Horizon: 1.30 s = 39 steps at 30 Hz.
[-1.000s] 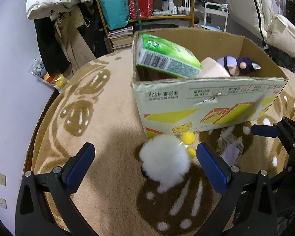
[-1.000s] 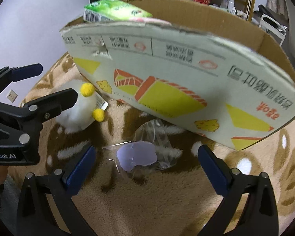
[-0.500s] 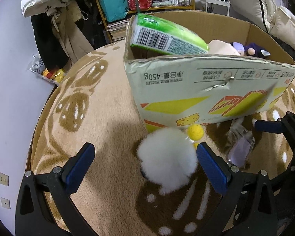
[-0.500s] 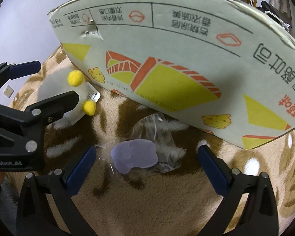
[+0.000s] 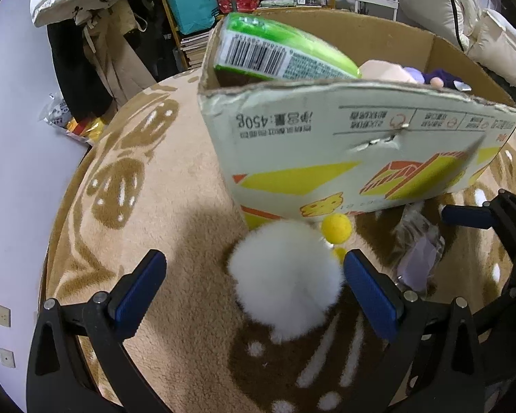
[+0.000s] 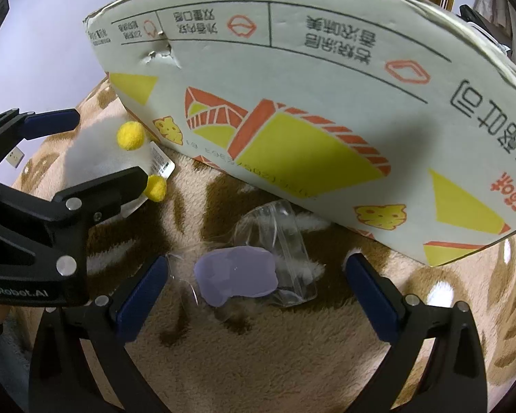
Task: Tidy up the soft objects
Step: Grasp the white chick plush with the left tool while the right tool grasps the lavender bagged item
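Left tool (image 5: 254,287) spread apart around white plush (image 5: 285,275) near box (image 5: 344,158); right tool (image 6: 254,292) spread apart around bagged purple item (image 6: 235,275).

The cardboard box (image 5: 326,158) hid most of its contents: only the tops of a green pack (image 5: 278,51) and a purple plush (image 5: 430,77) showed above its rim. In the right wrist view the box's right end ran past the frame, and the left hand-held gripper (image 6: 86,148) covered much of the white fluffy toy (image 6: 96,158).
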Each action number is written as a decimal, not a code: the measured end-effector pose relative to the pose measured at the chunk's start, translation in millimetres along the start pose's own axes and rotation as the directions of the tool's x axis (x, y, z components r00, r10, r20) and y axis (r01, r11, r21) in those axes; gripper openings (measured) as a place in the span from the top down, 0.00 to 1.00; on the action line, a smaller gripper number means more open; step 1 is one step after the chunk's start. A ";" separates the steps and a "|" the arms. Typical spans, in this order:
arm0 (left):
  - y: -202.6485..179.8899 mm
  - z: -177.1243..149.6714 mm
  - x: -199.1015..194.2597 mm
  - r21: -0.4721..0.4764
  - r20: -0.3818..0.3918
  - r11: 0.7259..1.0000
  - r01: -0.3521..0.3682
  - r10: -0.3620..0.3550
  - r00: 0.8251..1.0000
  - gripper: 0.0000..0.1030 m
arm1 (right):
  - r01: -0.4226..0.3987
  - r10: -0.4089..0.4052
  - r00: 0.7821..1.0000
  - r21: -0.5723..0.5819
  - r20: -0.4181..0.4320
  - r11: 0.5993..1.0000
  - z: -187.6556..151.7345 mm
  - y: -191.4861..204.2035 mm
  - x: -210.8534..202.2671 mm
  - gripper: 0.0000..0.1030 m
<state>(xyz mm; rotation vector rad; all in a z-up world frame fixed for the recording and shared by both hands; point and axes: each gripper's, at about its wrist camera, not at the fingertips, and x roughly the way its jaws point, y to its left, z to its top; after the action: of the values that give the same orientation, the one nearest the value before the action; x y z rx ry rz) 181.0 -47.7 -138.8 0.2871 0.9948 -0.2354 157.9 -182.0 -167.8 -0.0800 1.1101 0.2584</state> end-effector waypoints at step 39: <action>10.5 -7.6 -28.7 -0.132 0.118 0.985 0.107 -0.092 0.989 0.67 | 0.033 -0.033 0.999 0.009 0.026 0.999 -6.8 2.3 -22.6 0.20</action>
<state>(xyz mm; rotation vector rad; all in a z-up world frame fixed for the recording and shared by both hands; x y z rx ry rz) 163.3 -33.5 -116.9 0.0963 0.9109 -0.2693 141.9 -184.9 -150.5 -0.0869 1.0833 0.2246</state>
